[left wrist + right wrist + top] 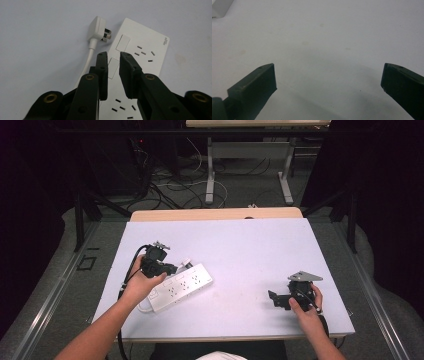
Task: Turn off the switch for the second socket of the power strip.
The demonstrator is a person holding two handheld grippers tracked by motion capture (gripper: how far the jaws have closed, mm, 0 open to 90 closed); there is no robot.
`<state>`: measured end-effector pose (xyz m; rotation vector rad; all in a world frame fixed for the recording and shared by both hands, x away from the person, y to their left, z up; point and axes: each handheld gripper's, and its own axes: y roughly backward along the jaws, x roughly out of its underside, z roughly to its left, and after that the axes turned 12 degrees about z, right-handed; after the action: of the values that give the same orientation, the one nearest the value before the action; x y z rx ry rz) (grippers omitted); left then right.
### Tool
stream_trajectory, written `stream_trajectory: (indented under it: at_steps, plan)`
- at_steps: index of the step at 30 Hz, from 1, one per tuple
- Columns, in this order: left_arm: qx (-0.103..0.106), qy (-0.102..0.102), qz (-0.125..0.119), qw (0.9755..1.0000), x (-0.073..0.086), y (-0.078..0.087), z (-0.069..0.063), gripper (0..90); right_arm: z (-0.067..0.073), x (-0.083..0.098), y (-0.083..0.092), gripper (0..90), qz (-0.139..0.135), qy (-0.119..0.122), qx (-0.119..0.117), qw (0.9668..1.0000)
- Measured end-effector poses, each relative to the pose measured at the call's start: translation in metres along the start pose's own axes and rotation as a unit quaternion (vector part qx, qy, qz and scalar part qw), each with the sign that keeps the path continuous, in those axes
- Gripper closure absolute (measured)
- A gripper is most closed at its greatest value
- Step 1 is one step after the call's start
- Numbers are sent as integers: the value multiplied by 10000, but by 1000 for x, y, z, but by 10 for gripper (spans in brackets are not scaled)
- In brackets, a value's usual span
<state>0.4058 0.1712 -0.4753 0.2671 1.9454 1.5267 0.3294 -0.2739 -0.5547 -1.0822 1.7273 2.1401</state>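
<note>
Jaws of the left gripper (113,71), narrowly parted and holding nothing, are hovering over the power strip (181,287) lying left of centre, probably lining up its switch, while the right gripper (278,300) is waiting wide open.

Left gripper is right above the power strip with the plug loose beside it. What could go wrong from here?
1. The left gripper has its jaws nearly closed over the power strip; coming down it may press a switch or shove the strip.
2. The plug lies unplugged by the strip's edge, prongs toward it; sliding the strip may drag its cord and shift the plug.
3. The right gripper sits wide open, far from the strip, so it can't brace it.
</note>
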Motion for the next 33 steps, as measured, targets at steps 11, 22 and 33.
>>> stream_trajectory:
  at_steps: [11, 22, 33]
  plan:
    - [66, 161, 103, 9998, -9, -15, 2, 825, 0, 0, -1, 0, 9, 2, -34, 10000]
    - [109, 205, 300, 9993, -16, -25, -1, 877, -1, 0, -1, 0, 21, 25, -36, 10000]
    - [125, 252, 363, 9989, -19, -34, -3, 900, 0, 0, -1, 0, 33, 19, -53, 10000]
